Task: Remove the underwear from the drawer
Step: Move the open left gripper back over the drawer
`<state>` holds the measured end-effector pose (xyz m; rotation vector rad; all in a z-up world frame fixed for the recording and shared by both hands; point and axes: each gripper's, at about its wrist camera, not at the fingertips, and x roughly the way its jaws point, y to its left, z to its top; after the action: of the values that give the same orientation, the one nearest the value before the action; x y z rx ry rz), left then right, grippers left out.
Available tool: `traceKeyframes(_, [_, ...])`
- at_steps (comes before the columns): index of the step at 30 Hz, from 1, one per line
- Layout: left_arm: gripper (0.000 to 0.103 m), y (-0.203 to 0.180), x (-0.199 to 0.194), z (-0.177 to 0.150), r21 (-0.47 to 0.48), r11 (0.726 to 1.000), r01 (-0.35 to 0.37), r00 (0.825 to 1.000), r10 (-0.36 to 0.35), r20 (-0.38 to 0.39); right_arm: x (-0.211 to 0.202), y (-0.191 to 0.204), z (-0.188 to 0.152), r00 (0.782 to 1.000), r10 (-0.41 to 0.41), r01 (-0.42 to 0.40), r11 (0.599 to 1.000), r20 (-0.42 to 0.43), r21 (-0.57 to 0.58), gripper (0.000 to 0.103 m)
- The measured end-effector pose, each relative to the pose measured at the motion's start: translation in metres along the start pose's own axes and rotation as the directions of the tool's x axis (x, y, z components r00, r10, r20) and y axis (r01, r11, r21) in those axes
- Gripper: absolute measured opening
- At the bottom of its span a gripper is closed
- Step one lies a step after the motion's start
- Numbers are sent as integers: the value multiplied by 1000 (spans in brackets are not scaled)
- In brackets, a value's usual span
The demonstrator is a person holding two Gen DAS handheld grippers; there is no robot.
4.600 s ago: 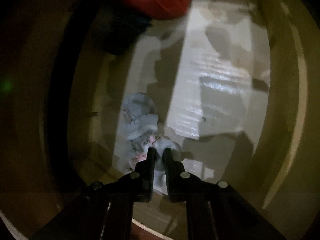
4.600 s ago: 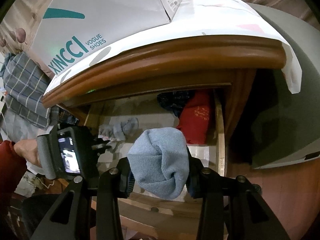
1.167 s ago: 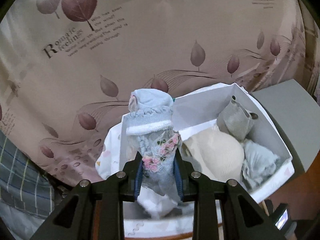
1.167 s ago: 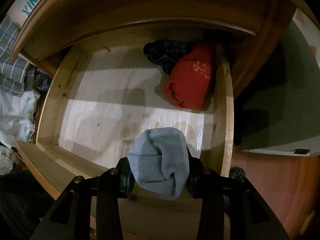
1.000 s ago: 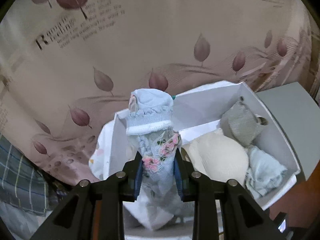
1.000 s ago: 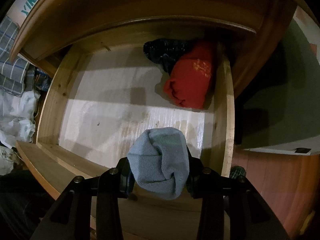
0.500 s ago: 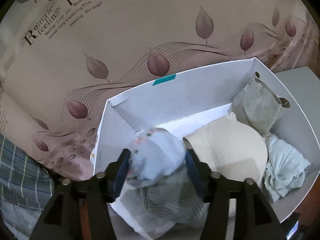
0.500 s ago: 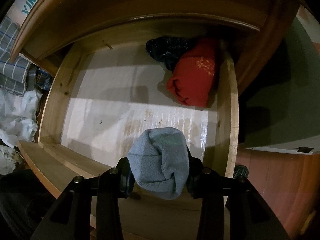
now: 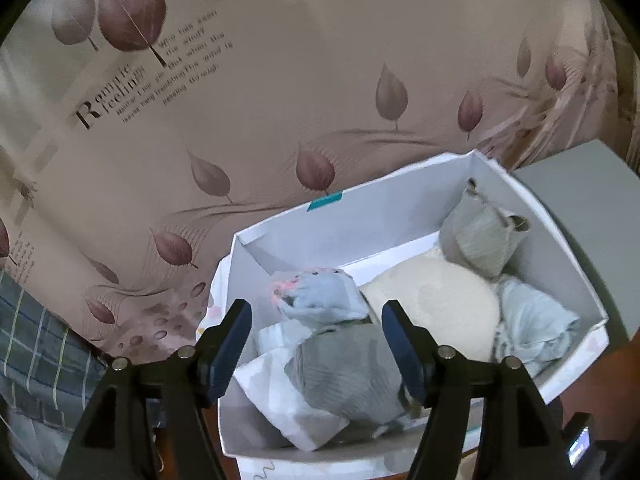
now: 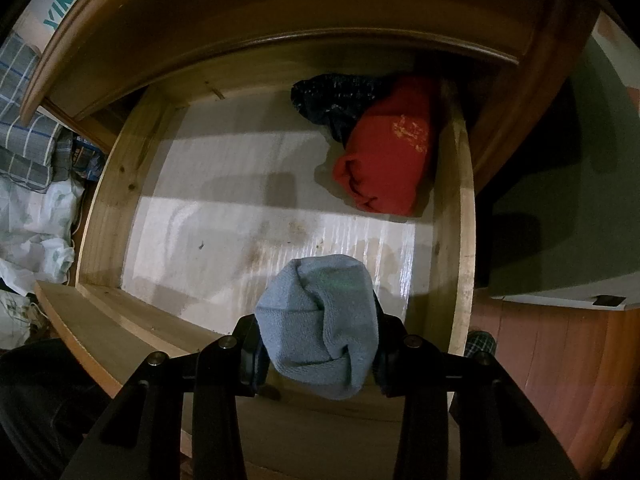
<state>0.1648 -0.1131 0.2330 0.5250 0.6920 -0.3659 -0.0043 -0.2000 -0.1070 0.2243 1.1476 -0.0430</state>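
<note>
In the left wrist view my left gripper (image 9: 316, 316) is open above a white box (image 9: 360, 216). A pale blue floral underwear (image 9: 316, 294) lies loose in the box between the jaws, on top of a grey roll (image 9: 344, 372). In the right wrist view my right gripper (image 10: 318, 328) is shut on a rolled light blue underwear (image 10: 320, 320), held over the front of the open wooden drawer (image 10: 120, 160). A red piece (image 10: 388, 160) and a dark piece (image 10: 336, 96) lie in the drawer's back right corner.
The box also holds a cream piece (image 9: 436, 300), a grey-green piece (image 9: 480, 236) and a pale blue piece (image 9: 532, 320). A leaf-print curtain (image 9: 280, 80) hangs behind it. Checked cloth (image 10: 24, 136) and white fabric (image 10: 36, 224) lie left of the drawer. A grey surface (image 10: 580, 200) is at right.
My left gripper carried the floral underwear from the drawer to the white box, opened, and the piece dropped in. My right gripper moved over the drawer, still holding its blue roll.
</note>
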Motion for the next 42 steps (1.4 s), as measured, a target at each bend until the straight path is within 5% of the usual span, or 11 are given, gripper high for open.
traceKeyframes(11, [71,18,-42,-28,-67,995,76,996,-73,48,0,-1,2,1000,4,-4,1000,8,5,38])
traceKeyframes(21, [71,22,-68,-133,-139,986,-96,992,106,65,-12,-3,6,997,26,-30,998,78,50,38])
traceKeyframes(23, [71,17,-64,-158,-149,981,-124,989,134,57,-16,-3,7,994,39,-44,998,101,48,38])
traceKeyframes(31, [71,-15,-1,-241,-255,965,-63,994,38,-102,-44,5,5,976,44,-41,999,212,-19,38])
traceKeyframes(42, [71,-19,31,-268,-265,960,-83,982,35,-183,-120,25,20,965,48,-25,995,257,-94,38])
